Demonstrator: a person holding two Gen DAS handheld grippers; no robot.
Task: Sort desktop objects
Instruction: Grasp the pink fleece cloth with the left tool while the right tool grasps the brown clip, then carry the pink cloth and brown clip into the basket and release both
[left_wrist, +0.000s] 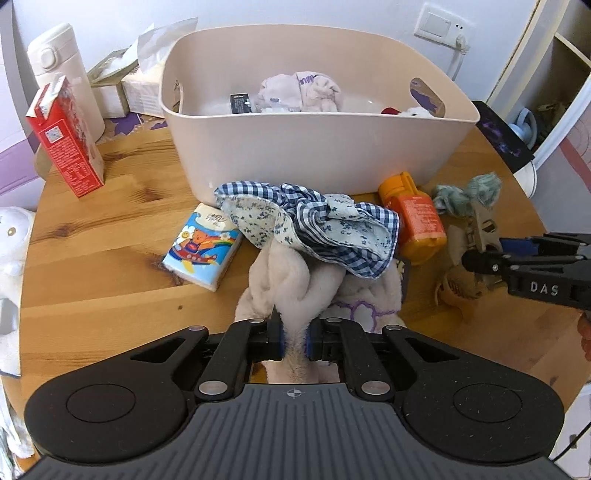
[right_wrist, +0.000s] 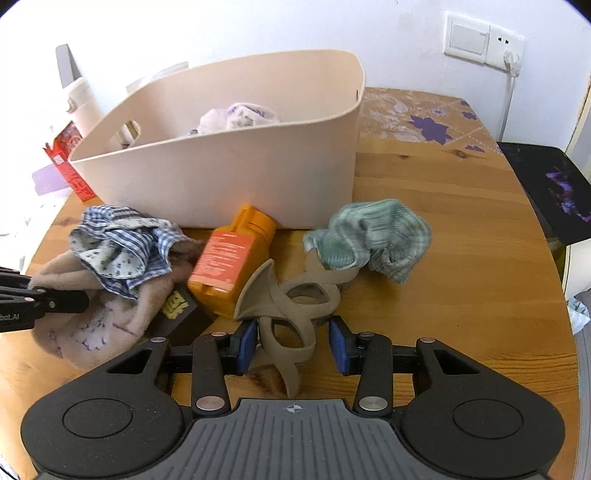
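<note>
while the left gripper (left_wrist: 294, 341) pinches the fleece cloth (left_wrist: 284, 280), the right gripper (right_wrist: 291, 345) clamps a hair claw (right_wrist: 286, 314) (taupe).

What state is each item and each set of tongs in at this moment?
Left tongs: shut on beige fleece cloth.
Right tongs: shut on taupe hair claw.
Checked cloth: draped on the fleece.
Orange bottle: lying down, capped.
Bin: open, partly filled.
Red carton: upright.

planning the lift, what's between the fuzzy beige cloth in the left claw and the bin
The blue checked cloth lies draped over the fuzzy beige cloth, filling the stretch up to the bin. The left wrist view shows it best.
</note>
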